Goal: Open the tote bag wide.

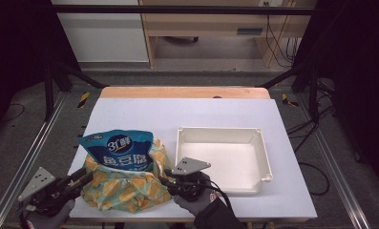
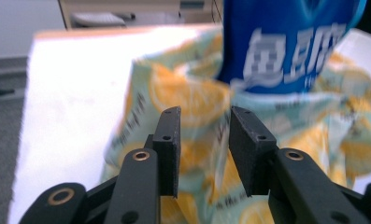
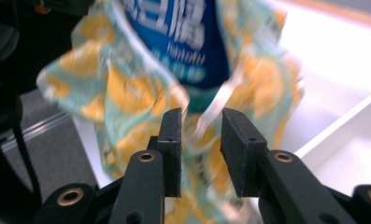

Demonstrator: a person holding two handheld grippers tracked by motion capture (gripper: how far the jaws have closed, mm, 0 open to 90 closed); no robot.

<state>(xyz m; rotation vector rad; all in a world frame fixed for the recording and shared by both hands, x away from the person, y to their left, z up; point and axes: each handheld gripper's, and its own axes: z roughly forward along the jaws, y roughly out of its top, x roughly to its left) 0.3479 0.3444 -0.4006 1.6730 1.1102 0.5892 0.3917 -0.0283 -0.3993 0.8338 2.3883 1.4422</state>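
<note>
A blue snack packet (image 1: 119,150) stands upright inside a teal cloth bag printed with orange lemons (image 1: 125,188), at the table's front left. My left gripper (image 1: 84,177) is at the bag's left side and my right gripper (image 1: 164,177) at its right side. In the left gripper view the gripper (image 2: 204,149) is open, with the lemon cloth (image 2: 188,98) in and behind the gap and the blue packet (image 2: 286,51) above. In the right gripper view the gripper (image 3: 201,149) is open too, and blurred cloth (image 3: 127,93) fills the gap under the packet (image 3: 183,37).
A shallow white tray (image 1: 218,129) sits just right of the bag, close to my right hand. The white tabletop (image 1: 215,112) stretches behind both, with a wooden strip along its far edge. Metal frame rails run along both sides of the table.
</note>
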